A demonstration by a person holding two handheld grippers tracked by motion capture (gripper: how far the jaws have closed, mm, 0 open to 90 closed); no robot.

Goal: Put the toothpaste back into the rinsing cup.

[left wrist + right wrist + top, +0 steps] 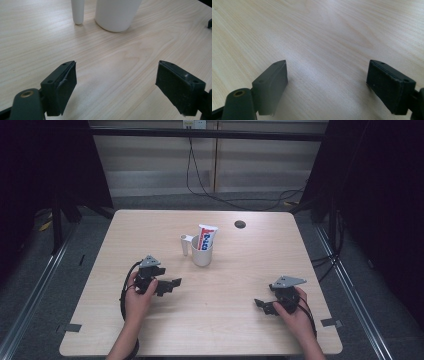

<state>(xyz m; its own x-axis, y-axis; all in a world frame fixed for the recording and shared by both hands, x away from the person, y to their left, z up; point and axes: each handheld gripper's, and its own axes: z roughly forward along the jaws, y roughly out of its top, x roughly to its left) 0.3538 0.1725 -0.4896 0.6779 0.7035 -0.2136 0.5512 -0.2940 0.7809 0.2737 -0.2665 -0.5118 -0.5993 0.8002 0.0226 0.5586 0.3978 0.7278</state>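
Note:
A white mug [202, 253] stands near the middle of the wooden table [150, 325] with a white, red and blue toothpaste tube [206, 237] upright inside it. A thin white handle-like piece [185, 244] stands just left of the mug. My left gripper [171, 285] rests low over the table, front left of the mug, open with nothing between its jaws. In the left gripper view the mug's base [115, 15] and the white piece [78, 12] lie ahead of the gripper [115, 86]. My right gripper [261, 305] sits at the front right, open and empty; its own view [327, 86] faces bare wood.
A round dark cable hole [240, 224] sits in the table's far right part. Cables trail over the floor behind the table. Metal rails [35, 290] run along both sides of it. Grey tape tabs mark the front corners [331, 322].

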